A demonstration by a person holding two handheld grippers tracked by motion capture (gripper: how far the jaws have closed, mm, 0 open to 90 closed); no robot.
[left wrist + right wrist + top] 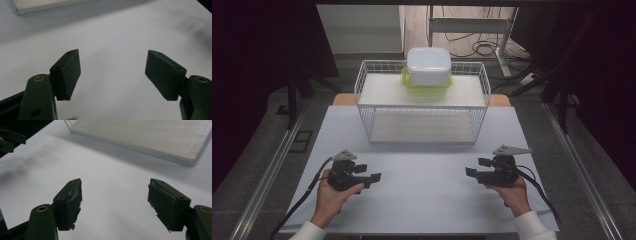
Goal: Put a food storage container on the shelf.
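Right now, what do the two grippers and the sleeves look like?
Both the left gripper and right gripper are black, each topped by a grey three-cornered plate and trailing a black cable. Brass-coloured pivot pins. Right pads look frayed. Sleeves are white.

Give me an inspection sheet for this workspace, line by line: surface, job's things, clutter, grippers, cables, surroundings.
Surface: white table top, bare between the hands.
Job's things: white wire rack at the far side; a white tub with a green lid under it sits upside down on the top shelf.
Clutter: nothing seen.
Grippers: left gripper and right gripper both open, holding nothing, jaws pointing toward each other; the right gripper's pads look frayed.
Cables: one trails from each gripper toward the near edge; more lie on the floor beyond the table.
Surroundings: dark curtains on both sides, a desk frame behind.
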